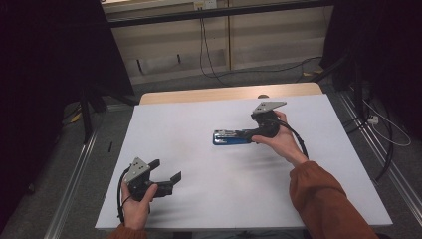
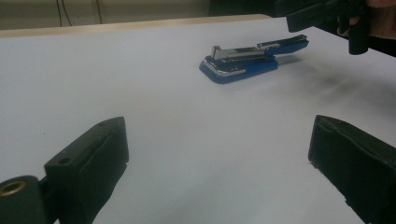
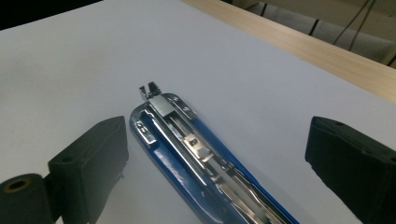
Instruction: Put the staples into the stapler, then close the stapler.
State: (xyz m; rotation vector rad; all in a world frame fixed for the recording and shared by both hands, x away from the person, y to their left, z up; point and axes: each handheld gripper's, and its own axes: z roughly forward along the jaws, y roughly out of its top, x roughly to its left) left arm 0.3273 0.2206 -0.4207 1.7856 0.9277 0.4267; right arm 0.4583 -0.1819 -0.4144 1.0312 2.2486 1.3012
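White table (image 1: 199,199), dim room. Blue stapler (image 1: 230,137) flat at centre-right, between wide-open right gripper (image 3: 215,154) jaws, untouched. Left gripper (image 1: 166,172) open, empty, well apart. Centre jaws across stapler body before closing; avoid exposed metal magazine.

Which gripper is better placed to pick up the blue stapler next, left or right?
Right. The right gripper is at the blue-and-silver metal stapler, with its open jaws either side of it. The left gripper, also open, sits at the near left of the white table, well away from it.
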